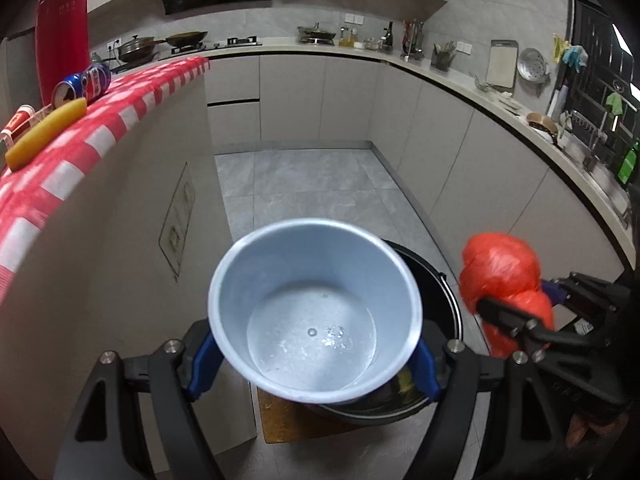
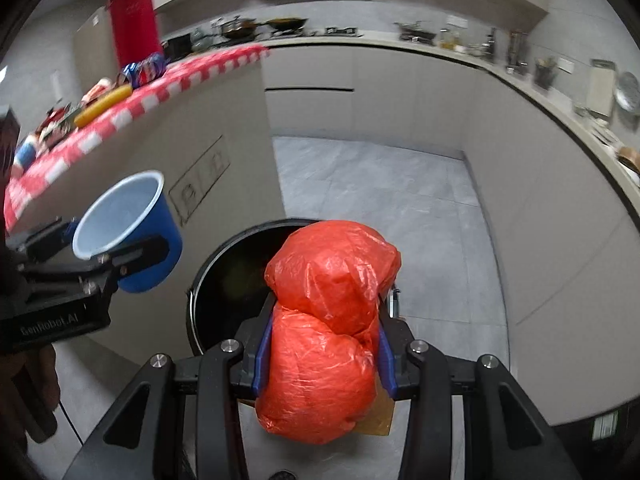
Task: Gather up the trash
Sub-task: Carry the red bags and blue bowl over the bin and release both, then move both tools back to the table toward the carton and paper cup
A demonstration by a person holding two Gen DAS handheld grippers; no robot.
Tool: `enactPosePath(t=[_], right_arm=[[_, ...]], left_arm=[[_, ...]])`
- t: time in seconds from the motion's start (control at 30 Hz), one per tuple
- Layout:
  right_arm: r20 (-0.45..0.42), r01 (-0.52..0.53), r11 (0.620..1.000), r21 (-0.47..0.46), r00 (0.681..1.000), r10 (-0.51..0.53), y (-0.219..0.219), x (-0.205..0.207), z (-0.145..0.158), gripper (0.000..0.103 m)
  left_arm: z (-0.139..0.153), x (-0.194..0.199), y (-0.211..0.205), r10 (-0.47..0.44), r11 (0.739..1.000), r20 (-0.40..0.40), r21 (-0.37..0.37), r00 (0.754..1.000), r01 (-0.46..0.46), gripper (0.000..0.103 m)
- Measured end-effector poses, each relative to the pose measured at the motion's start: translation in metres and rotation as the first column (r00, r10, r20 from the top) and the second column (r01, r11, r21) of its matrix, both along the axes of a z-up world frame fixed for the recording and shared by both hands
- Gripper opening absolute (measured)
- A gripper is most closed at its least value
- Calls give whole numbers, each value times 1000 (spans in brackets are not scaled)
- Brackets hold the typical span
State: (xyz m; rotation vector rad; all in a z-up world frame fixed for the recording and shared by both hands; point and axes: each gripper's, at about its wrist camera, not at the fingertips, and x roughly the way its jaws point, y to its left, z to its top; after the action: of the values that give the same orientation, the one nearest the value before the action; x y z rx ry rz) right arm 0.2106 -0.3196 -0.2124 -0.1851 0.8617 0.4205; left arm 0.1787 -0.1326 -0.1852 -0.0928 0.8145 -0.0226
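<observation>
- A kitchen with pale cabinets and a grey tiled floor is curving around both views; a table under a red-and-white checked cloth is running along the 10 o'clock side.
- The left gripper is holding its blue-padded fingers fairly wide, clamping them on the sides of a blue cup, whose pale inside is facing the left wrist camera.
- The right gripper is keeping its fingers closer together, pinching a knotted orange plastic bag that is bulging out towards 12 o'clock.
- A black bin is standing on the floor; the cup is hanging over its rim at 9 o'clock, while the bag is hovering over its 3 o'clock side.
- A brown board is lying under the bin.
- On the table at 10 o'clock, a tall red bottle, a crushed blue can and a yellow stick-like item are lying well apart from both grippers.
</observation>
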Motion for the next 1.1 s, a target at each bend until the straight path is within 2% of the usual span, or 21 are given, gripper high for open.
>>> enactPosePath(t=[0.23,0.27,0.3,0.33,0.37,0.47,0.7,1.1], right_arm=[[-29,-131,991,-33,991,130,10,20,-47,45],[-24,-147,988,-44,989,146,13,22,-52,46],[-9,-169,985,-48,986,168,14,22,-58,49],[20,-179,982,-66,983,180,15,23,-63,73],[36,-181,979,-91,982,185,14,23,-67,103],[44,-162,981,-108,985,168,1,26,-72,103],[48,-46,995,-85,998,51,-20,39,-62,103],[84,-32,996,-82,996,38,-20,32,-38,103]], left_arm=[[-24,19,-10,-4,999,-12,-40,1000,3,79],[-29,22,-9,-2,998,-16,-63,1000,1,81],[-34,26,-7,3,996,-29,-87,1000,-5,88],[-39,29,-4,32,995,-42,-89,999,-36,95],[-40,30,-2,58,995,-47,-82,997,-62,96],[-40,28,5,99,993,-49,-64,994,-102,98],[-33,28,-10,56,998,-36,-1,998,-56,99],[-10,22,-5,45,999,8,1,999,-45,99]])
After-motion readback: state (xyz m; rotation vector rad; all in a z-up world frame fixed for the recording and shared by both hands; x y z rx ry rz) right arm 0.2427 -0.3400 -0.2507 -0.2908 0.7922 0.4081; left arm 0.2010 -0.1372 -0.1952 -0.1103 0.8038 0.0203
